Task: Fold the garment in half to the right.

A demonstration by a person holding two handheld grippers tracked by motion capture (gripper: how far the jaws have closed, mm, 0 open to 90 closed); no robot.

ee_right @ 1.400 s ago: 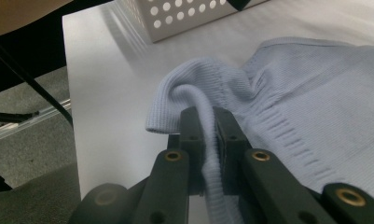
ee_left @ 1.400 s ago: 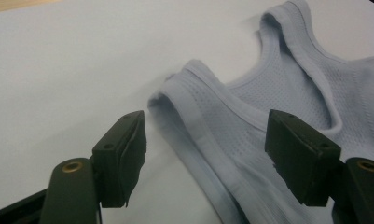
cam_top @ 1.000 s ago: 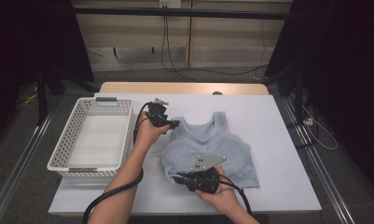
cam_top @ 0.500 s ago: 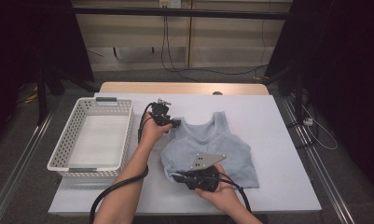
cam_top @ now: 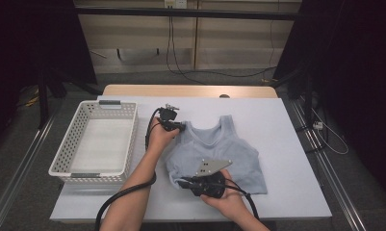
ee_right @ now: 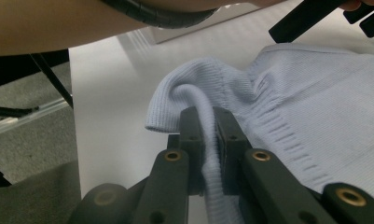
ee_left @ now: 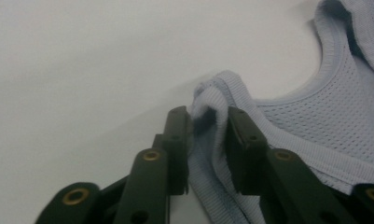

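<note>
Black claws [ee_left: 208, 140], brass-coloured screws, corrugated cables

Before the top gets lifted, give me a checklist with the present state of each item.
1. Right gripper clamped on the hem of the top: ok.
2. Left gripper on the shoulder strap: its jaws have just been closing, with the strap bunched between them; firm pinch: cannot tell.
3. Top lying free, nothing on it besides the grippers: ok.
4. Basket holds nothing: ok.
5. Cables off the cloth: not ok, the right one crosses the hem.

Left gripper [cam_top: 182, 126] jaws closing, right gripper [cam_top: 183, 182] jaws clamped.
</note>
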